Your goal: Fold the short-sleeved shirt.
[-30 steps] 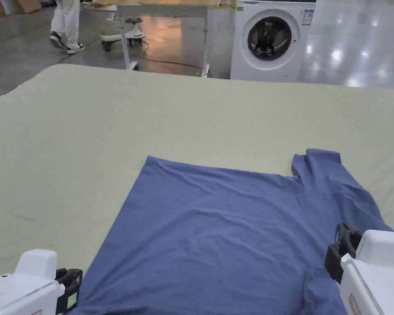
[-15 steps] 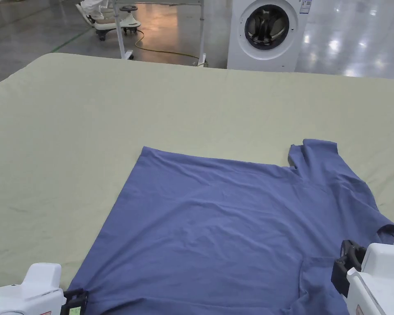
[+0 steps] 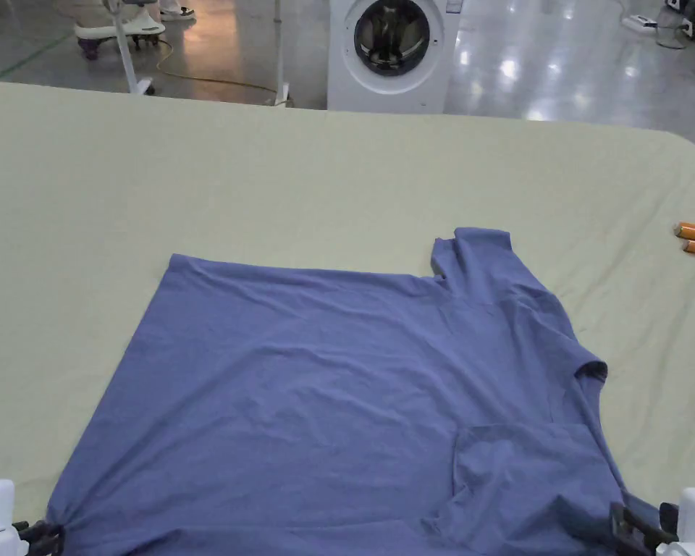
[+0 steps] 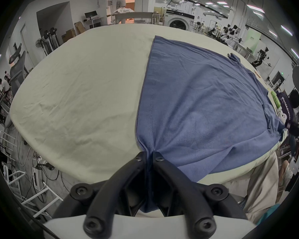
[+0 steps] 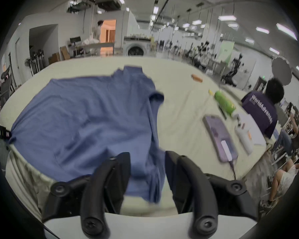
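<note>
Blue short-sleeved shirt (image 3: 324, 391) lies spread at the near edge of the bench (image 3: 339, 174); left gripper (image 4: 149, 154) pinches its hem corner, right gripper (image 5: 146, 158) stands spread around the near sleeve, so a one-sided pull could skew the cloth

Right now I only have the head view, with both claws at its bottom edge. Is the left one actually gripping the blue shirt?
Observer: Yes. In the left gripper view the left claw has its jaws closed on the shirt at its near hem corner.
Operator: And the right one?
Observer: The right claw stands open; cloth lies between its jaws, unpinched, though that view is blurred.
Operator: Anything past my right edge?
Observer: A green bottle and a phone lie on the table, apart from the shirt.
</note>
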`<act>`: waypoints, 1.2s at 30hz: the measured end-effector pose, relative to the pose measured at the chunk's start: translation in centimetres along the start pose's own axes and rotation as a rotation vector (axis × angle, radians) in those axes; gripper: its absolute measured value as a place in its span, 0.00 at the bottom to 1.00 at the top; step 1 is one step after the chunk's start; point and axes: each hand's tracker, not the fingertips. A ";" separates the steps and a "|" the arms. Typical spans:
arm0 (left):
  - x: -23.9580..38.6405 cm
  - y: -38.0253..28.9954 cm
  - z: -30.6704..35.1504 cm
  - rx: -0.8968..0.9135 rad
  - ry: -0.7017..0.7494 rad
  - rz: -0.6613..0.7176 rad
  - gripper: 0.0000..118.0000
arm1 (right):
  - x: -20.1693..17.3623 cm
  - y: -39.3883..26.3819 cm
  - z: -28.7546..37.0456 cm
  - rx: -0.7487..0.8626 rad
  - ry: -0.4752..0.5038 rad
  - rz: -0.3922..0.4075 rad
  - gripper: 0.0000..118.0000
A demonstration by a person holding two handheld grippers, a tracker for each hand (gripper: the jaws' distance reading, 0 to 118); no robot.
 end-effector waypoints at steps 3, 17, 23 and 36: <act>-0.5 0.0 0.3 0.004 -0.023 0.022 0.02 | 0.9 -1.9 -1.3 -0.058 0.044 -0.026 0.42; -1.6 1.1 2.3 0.073 -0.108 0.111 0.02 | 0.6 -0.6 -1.9 -0.088 0.112 -0.016 0.06; -1.9 4.8 3.4 0.133 -0.153 0.130 0.02 | 1.8 4.0 -0.3 0.001 0.133 -0.053 0.06; -0.4 16.4 -2.0 0.143 -0.177 0.196 0.02 | 1.0 13.0 -8.0 0.066 0.076 -0.074 0.06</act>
